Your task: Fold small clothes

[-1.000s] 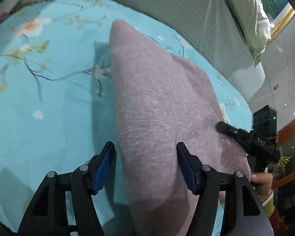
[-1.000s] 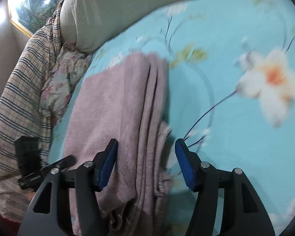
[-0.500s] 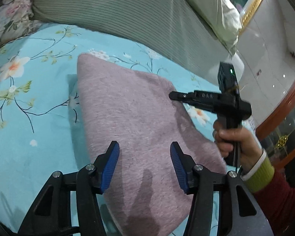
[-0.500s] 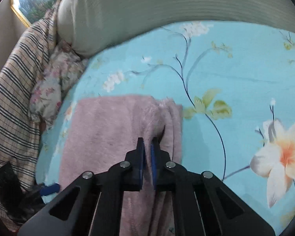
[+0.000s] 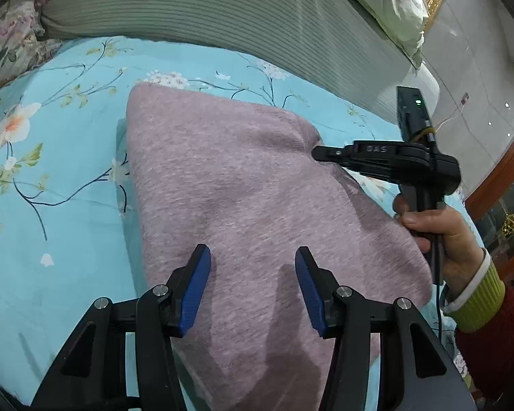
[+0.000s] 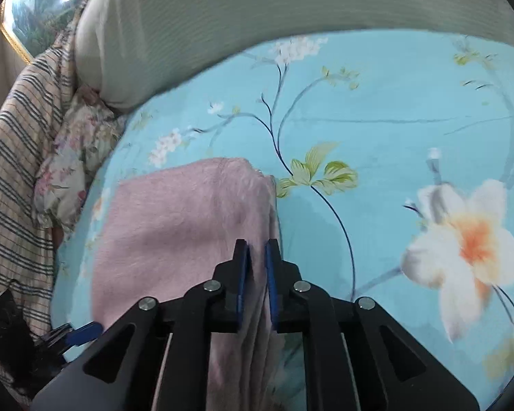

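Two Grippers at a Pink Garment on the Bed

Widest of all is the blue floral bedsheet [image 5: 61,205], which spreads under everything, with a grey ribbed bolster [image 5: 222,20] along its far edge and a striped cloth [image 6: 7,178] bunched at one side in the right wrist view. On the sheet lies the folded pink fleece garment [image 5: 243,212], fuzzy and thick, its layered edge facing the right gripper.

The left gripper [image 5: 253,287] hangs just over the garment's near part, its blue-padded fingers [image 5: 195,291] spread wide with nothing between them.

The right gripper [image 6: 256,274] has its fingers drawn nearly together, pinching the garment's layered edge between the pads. Seen from the left wrist view, its black tip meets the garment's far right corner, and the person's right hand [image 5: 442,236], in a green-cuffed sleeve, wraps the handle.
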Action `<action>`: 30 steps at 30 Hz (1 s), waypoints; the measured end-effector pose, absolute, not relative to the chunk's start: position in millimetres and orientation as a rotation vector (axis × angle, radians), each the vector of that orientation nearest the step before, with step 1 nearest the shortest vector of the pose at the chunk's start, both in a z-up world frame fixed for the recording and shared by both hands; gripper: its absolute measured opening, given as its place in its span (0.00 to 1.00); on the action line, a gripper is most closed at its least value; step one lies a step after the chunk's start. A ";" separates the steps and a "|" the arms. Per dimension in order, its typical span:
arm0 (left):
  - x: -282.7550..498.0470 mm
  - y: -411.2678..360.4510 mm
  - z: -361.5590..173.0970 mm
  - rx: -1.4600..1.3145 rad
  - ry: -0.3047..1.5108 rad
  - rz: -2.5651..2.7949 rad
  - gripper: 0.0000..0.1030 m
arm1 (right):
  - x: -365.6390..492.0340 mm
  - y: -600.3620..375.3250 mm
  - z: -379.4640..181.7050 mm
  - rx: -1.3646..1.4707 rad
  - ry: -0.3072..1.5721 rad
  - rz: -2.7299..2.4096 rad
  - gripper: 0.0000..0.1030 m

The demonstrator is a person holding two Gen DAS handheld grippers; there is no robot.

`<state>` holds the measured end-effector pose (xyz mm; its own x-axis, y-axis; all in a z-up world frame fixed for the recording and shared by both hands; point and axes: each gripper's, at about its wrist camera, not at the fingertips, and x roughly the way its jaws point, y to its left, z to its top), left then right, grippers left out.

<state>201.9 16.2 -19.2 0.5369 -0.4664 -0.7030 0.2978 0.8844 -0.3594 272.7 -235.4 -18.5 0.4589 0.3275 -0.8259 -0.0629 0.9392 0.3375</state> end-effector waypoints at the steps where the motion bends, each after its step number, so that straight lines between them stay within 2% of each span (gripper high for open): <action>1: 200.0 17.5 -16.6 -0.212 0.894 -0.462 0.50 | 259.7 -234.1 -4.5 0.283 1.052 0.263 0.12; 2: 194.8 19.4 -13.4 -0.221 0.892 -0.467 0.50 | 247.6 -234.6 4.9 0.292 1.037 0.281 0.17; 3: 188.4 21.6 -10.7 -0.229 0.889 -0.472 0.50 | 227.5 -235.6 16.7 0.302 1.019 0.308 0.32; 5: 175.3 25.5 -7.5 -0.237 0.880 -0.482 0.50 | 194.7 -233.9 29.2 0.291 0.995 0.341 0.53; 12: 101.6 35.8 -5.9 -0.179 0.875 -0.457 0.55 | 96.3 -228.6 24.7 0.235 1.003 0.417 0.54; 18: 65.9 25.0 -28.4 -0.053 0.919 -0.429 0.59 | 90.4 -214.7 1.7 0.178 1.047 0.433 0.54; 19: 67.0 21.8 -32.4 -0.028 0.921 -0.410 0.59 | 91.9 -210.2 0.5 0.170 1.042 0.444 0.54; 20: 67.9 18.5 -35.3 -0.009 0.914 -0.390 0.59 | 94.0 -205.7 -1.1 0.159 1.042 0.450 0.47; 21: 69.6 16.9 -37.6 -0.003 0.907 -0.376 0.59 | 96.7 -201.5 -3.9 0.150 1.059 0.450 0.18; 22: 72.7 15.2 -39.7 -0.001 0.903 -0.353 0.58 | 100.2 -199.6 -4.9 0.151 1.077 0.442 0.06; 24: 84.4 14.5 -46.0 -0.001 0.933 -0.268 0.43 | 99.4 -205.3 9.1 0.209 1.018 0.451 0.07; 25: 87.2 16.4 -47.5 -0.012 0.950 -0.239 0.30 | 96.6 -210.4 16.2 0.227 0.984 0.458 0.07; 27: 89.1 25.6 -48.5 -0.096 0.971 -0.242 0.27 | 95.0 -219.0 18.8 0.217 0.977 0.421 0.07; 30: 85.8 34.7 -50.5 -0.171 0.982 -0.259 0.21 | 96.9 -221.7 -11.5 0.142 1.063 0.351 0.07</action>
<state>85.8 34.7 -50.5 0.5287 -0.2923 -0.7969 0.1385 0.9560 -0.2588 96.9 -221.7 -11.5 0.4371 0.3489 -0.8290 -0.2128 0.9356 0.2816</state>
